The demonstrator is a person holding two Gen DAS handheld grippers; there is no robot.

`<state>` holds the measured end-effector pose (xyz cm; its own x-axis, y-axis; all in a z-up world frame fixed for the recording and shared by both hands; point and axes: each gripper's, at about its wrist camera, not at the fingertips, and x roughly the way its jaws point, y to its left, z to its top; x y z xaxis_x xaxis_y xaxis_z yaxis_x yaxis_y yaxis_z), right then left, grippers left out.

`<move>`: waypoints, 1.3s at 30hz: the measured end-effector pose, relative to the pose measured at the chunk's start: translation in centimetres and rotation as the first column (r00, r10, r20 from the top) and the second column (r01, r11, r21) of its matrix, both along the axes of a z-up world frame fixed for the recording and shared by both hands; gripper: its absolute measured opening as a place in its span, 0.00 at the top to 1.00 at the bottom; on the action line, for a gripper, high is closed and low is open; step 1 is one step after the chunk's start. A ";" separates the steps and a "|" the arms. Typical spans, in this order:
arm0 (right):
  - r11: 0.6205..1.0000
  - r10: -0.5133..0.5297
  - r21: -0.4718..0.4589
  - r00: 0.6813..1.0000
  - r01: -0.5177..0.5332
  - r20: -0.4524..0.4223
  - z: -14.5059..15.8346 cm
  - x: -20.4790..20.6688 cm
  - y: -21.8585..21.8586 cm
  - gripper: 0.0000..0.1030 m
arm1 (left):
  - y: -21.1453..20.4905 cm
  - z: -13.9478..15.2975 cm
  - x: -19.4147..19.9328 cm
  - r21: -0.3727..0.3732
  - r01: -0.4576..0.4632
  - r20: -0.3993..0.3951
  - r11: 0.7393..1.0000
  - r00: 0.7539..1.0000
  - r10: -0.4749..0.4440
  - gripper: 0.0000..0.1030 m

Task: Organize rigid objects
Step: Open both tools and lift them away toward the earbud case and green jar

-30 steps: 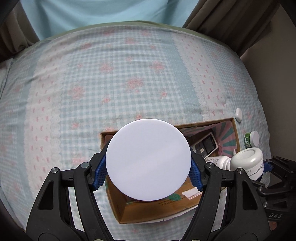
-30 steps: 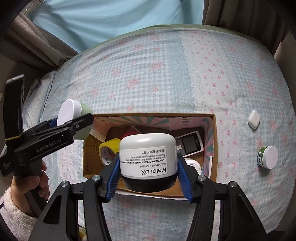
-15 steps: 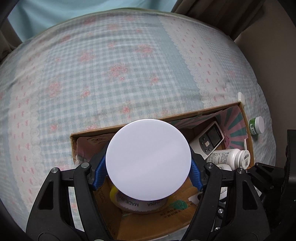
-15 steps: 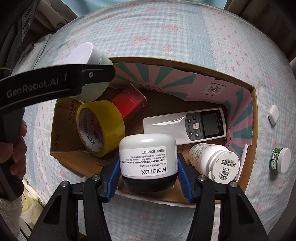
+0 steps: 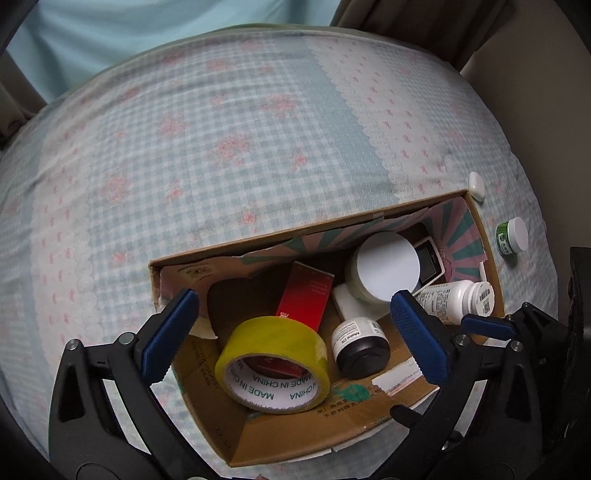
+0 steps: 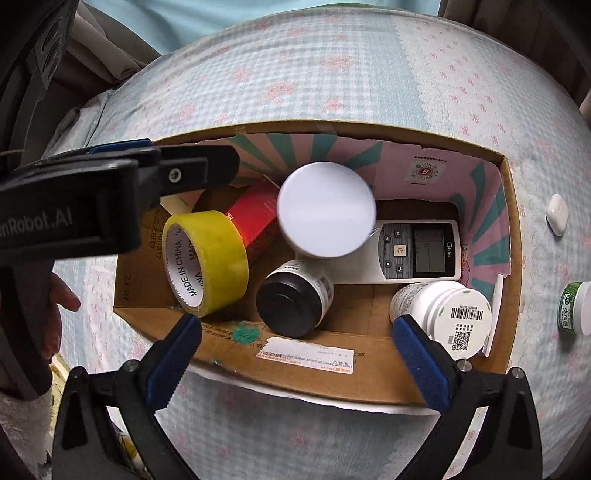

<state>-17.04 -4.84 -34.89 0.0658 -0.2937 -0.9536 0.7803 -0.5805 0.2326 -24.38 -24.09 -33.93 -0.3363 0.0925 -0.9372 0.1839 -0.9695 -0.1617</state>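
Left wrist: left gripper (image 5: 295, 332) splayed, angled over box (image 5: 332, 424)

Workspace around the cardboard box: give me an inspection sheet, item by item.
Surface: checked floral bedspread.
Job's things: open cardboard box holds yellow tape roll, red carton, white-lidded jar, black-based Metal DX jar, white remote control, white barcoded pill bottle.
Clutter: small white case and green-labelled white-capped jar on the bedspread, outside the box.
Grippers: left gripper and right gripper have just been opening, nothing between their jaws.
Cables: nothing seen.
Surroundings: brown curtains.
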 end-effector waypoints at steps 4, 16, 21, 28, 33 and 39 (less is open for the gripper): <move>1.000 0.014 -0.015 1.000 -0.015 -0.011 0.7 0.2 0.3 0.00 | -0.7 0.8 1.4 0.001 -0.034 0.001 0.999 0.999 0.034 0.00; 0.995 0.041 -0.089 0.996 -0.048 -0.083 5.1 -0.5 0.7 0.00 | -0.5 5.0 4.6 -0.019 -0.130 -0.042 0.991 0.991 0.129 0.00; 0.993 0.045 -0.103 0.990 -0.059 -0.132 8.6 -1.0 2.0 0.00 | 0.1 7.8 6.2 -0.045 -0.178 -0.072 0.983 0.982 0.174 0.00; 0.993 0.046 -0.097 0.977 -0.067 -0.209 13.2 -2.9 6.7 0.00 | 3.8 11.7 7.0 -0.064 -0.210 -0.098 0.976 0.974 0.203 0.00; 0.995 0.019 -0.094 0.973 -0.042 -0.231 15.8 -5.5 11.8 0.00 | 8.0 14.0 6.0 -0.069 -0.198 -0.102 0.978 0.976 0.191 0.00; 0.997 -0.052 -0.063 0.966 0.037 -0.253 16.6 -10.0 17.8 0.00 | 13.9 14.1 1.7 -0.080 -0.136 -0.089 0.987 0.988 0.129 0.00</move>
<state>-27.07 13.00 -18.29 -0.1916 -0.3453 -0.9187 0.7917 -0.6076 0.0633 -22.65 -10.18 -19.80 -0.4176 -0.0373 -0.9079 0.3012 -0.9484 -0.0996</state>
